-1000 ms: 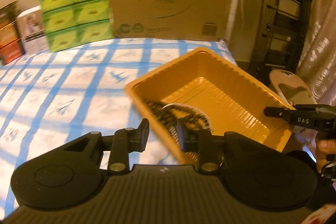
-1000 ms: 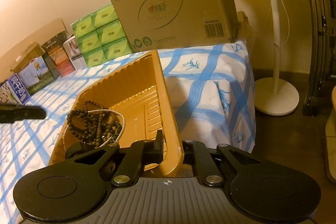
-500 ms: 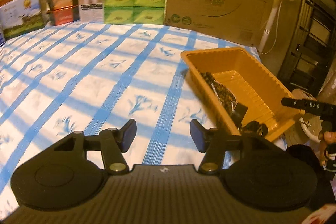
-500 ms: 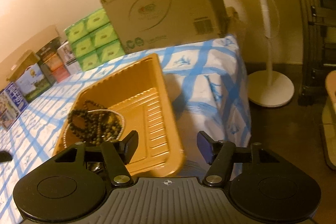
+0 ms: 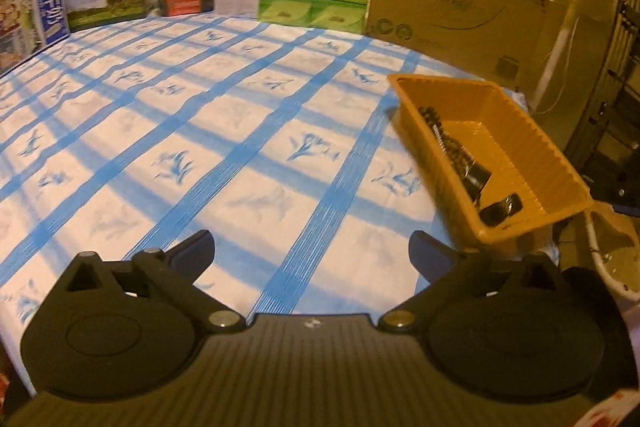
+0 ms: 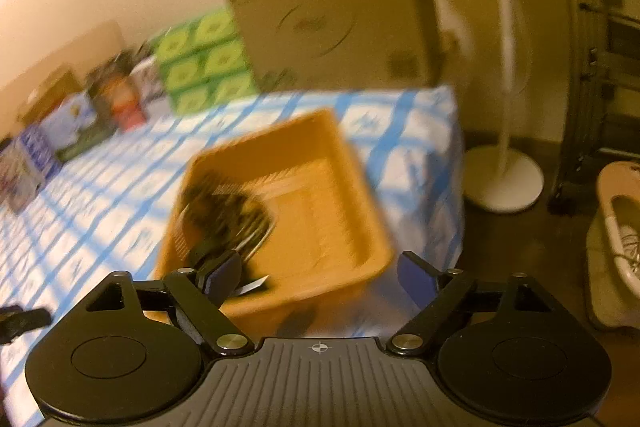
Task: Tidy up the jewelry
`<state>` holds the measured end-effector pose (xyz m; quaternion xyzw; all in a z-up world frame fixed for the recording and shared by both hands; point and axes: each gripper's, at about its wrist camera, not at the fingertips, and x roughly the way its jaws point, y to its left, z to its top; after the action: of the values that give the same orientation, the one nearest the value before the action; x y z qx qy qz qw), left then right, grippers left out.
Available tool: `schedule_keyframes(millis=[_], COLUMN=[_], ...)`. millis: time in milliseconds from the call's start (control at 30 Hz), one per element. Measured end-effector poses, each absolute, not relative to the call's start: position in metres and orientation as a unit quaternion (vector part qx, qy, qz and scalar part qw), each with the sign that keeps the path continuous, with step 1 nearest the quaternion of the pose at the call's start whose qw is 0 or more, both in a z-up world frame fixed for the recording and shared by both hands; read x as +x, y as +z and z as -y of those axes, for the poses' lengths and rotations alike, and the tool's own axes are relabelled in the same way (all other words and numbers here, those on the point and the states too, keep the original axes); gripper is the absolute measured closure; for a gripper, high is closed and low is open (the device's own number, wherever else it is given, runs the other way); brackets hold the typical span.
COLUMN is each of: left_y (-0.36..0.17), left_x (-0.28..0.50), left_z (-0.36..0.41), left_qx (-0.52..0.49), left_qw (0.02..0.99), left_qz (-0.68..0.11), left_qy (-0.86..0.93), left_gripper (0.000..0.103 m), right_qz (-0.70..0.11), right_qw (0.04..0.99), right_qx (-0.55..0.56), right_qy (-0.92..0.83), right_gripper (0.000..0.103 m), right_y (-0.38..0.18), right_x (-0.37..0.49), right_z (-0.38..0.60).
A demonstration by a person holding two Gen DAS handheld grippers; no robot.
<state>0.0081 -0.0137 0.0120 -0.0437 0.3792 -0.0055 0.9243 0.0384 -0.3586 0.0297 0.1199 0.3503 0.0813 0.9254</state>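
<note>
Once clamped on tray (image 6: 360,227), fingers (image 6: 218,273) released, withdrawn

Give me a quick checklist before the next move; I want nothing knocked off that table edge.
1. Left gripper open and holding nothing: ok.
2. Right gripper open and holding nothing: ok.
3. Bead necklaces inside the orange tray: ok.
4. Tray fully supported on the checked tablecloth: not ok, its near corner sits at or past the table edge.
5. Small dark items in the tray identified: cannot tell.
6. Right wrist view sharp enough to aim: not ok, blurred.
</note>
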Motion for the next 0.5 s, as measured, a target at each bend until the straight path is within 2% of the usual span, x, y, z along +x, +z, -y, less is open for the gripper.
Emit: schedule_keyframes(millis=[233,500], left_y=[0.014,0.023], left_x=[-0.015,-0.032], left_z=[0.009,0.013], left_qx=[-0.062,-0.057], left_qw=[0.916,0.914], left_qz=[-0.396,-0.4], left_qy=[0.017,0.034], left_gripper=[0.001,0.001], right_qz=[-0.397,-0.431], right_qw=[0.906,0.886], right_qx=[0.053,0.033], right_qy=[0.137,0.168], right_gripper=[0.014,0.014], right_y=[0.026,0.016], right_x=[0.019,0.014], right_z=[0.293,0.245])
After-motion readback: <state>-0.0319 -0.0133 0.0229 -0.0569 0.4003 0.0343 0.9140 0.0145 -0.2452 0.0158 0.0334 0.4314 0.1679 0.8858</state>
